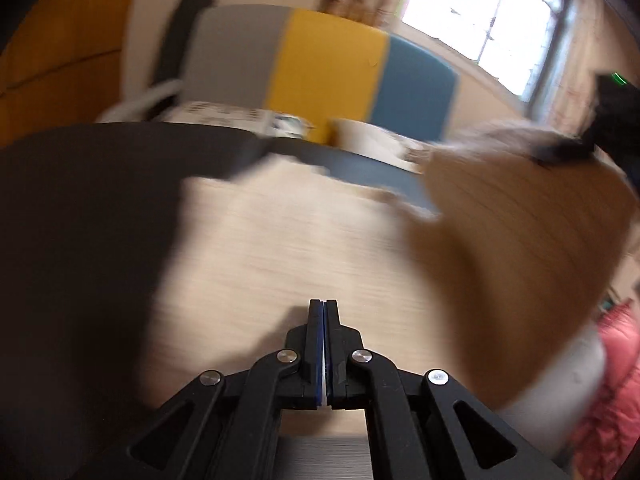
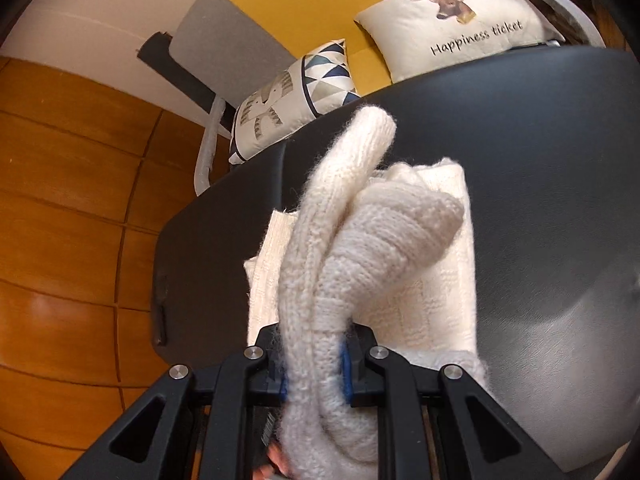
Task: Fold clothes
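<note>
Right claw (image 2: 314, 364) clamped on bunched cream knit sweater (image 2: 360, 240), sleeves lifted over the flat folded body on dark surface (image 2: 540, 160). Left claw (image 1: 324, 308) closed, empty, view blurred; sweater there a pale smear (image 1: 280, 232) ahead. Judged step: laying sleeves across the body. Best done by lowering far end first, keeping grip until sleeves lie flat inside the body edges. Pillows (image 2: 452, 20) far behind.

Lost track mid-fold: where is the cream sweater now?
In the right wrist view, the cream sweater lies centred on the dark table, a thick fold clamped in the right hand-held gripper.
</note>
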`<state>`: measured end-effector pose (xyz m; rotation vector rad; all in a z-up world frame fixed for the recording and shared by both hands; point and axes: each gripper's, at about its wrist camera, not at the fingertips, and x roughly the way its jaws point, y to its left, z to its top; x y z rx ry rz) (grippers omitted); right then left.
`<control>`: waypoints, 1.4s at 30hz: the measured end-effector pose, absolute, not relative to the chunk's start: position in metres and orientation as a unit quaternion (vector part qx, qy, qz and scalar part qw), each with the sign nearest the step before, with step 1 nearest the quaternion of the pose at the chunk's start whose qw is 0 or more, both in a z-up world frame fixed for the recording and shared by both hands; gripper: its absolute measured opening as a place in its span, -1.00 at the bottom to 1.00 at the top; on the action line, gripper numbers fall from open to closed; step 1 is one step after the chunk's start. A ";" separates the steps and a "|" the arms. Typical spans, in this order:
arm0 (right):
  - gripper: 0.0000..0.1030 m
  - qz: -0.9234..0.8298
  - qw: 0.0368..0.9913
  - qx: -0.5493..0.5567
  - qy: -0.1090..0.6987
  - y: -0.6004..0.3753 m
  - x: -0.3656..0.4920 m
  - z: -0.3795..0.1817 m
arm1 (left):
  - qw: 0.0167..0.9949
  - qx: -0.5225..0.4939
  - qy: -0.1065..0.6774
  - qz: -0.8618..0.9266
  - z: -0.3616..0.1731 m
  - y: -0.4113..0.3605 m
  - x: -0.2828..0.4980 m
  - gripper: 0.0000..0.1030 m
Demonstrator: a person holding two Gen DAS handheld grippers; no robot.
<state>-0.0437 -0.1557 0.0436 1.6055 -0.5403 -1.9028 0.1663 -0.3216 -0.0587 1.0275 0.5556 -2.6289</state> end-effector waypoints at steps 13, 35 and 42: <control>-0.66 -0.706 0.313 0.607 -0.185 -0.272 -0.016 0.039 | 0.093 0.351 0.257 -0.896 -0.094 -0.358 0.178 -0.98; -0.35 -0.754 0.352 0.555 0.005 -0.370 0.051 0.000 | 0.033 0.306 0.368 -0.878 -0.107 -0.378 0.196 -0.98; -0.42 -0.802 0.371 0.467 -0.034 -0.286 0.062 0.022 | 0.028 0.301 0.391 -0.869 -0.109 -0.381 0.200 -0.98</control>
